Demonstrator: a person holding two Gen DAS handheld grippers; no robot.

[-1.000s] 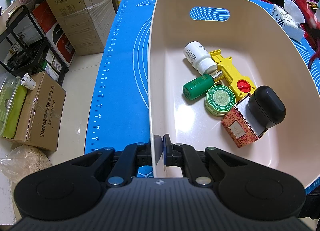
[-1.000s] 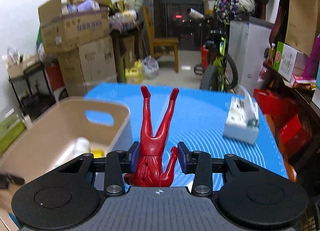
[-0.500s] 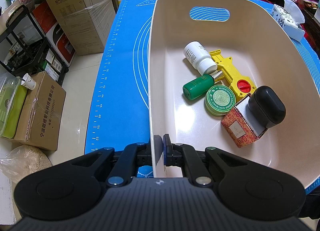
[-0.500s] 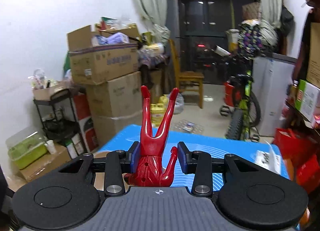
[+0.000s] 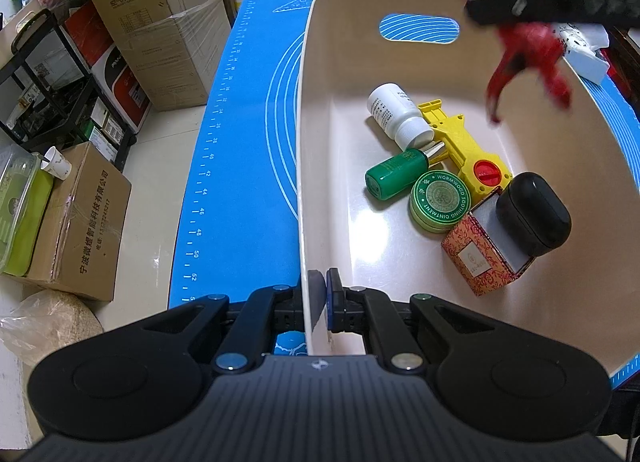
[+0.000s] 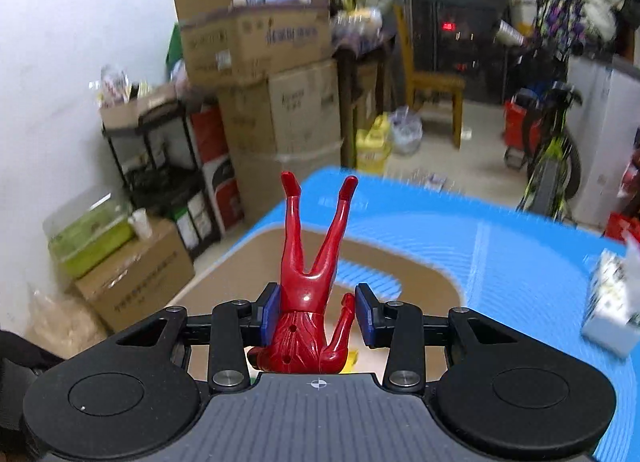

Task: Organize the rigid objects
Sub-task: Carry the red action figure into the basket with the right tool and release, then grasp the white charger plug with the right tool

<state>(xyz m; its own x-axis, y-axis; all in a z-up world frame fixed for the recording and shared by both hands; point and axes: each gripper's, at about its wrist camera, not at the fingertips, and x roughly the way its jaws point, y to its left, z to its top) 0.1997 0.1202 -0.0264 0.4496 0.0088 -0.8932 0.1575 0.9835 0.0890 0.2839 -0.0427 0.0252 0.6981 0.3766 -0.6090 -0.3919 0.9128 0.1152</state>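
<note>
My left gripper is shut on the near rim of the cream bin, which sits on the blue mat. In the bin lie a white bottle, a yellow toy, a green bottle, a green ointment tin, a patterned box and a black case. My right gripper is shut on a red toy figure, legs pointing forward. In the left wrist view that figure hangs over the bin's far right, blurred.
A white tissue box stands on the mat at the right. Cardboard boxes and a black shelf rack stand on the floor left of the table. A bicycle and a chair stand beyond the far edge.
My right gripper has swung with the red figure from beside the bin to above its far right part. The left gripper and the bin have not moved.
</note>
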